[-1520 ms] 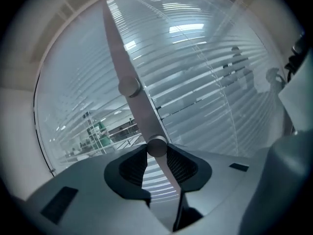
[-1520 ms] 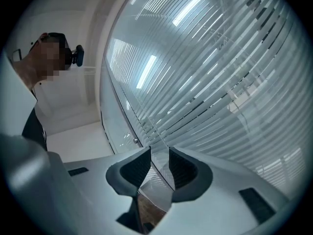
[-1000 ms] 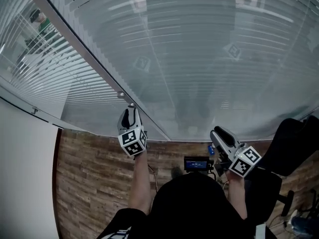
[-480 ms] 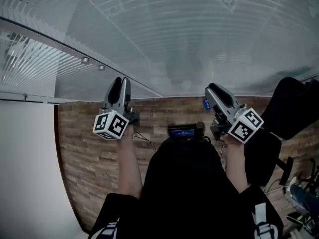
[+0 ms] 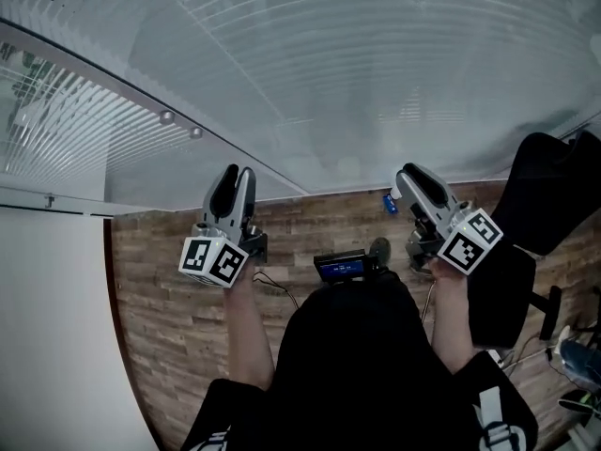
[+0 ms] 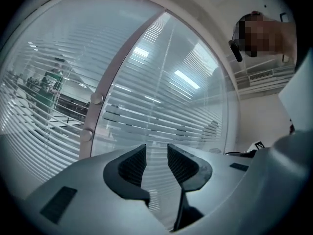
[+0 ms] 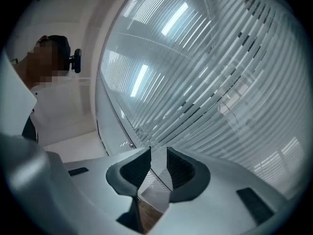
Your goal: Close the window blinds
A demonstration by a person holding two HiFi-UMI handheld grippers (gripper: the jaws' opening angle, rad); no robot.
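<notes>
The window blinds point(image 5: 376, 54) hang behind a glass wall, their white slats horizontal, and fill the top of the head view. My left gripper point(image 5: 233, 184) points at the glass just right of the slanting frame post point(image 5: 113, 78), jaws open and empty. In the left gripper view the blinds point(image 6: 161, 106) show through the gap of the left gripper point(image 6: 156, 161). My right gripper point(image 5: 409, 178) is also held up toward the glass, open with nothing between its fingers. In the right gripper view the slats point(image 7: 215, 82) lie beyond the right gripper point(image 7: 157, 168). Neither gripper touches anything.
Two round studs point(image 5: 167, 116) sit on the frame post. A black office chair point(image 5: 549, 191) stands at the right. A white wall panel point(image 5: 47, 346) borders the wooden floor point(image 5: 169, 318) on the left. A small screen device point(image 5: 340, 266) hangs at the person's chest.
The view has swung left and down along the glass. The left gripper has drawn back from the frame post near the studs; both grippers stay open and sit slightly lower than half a second ago.
</notes>
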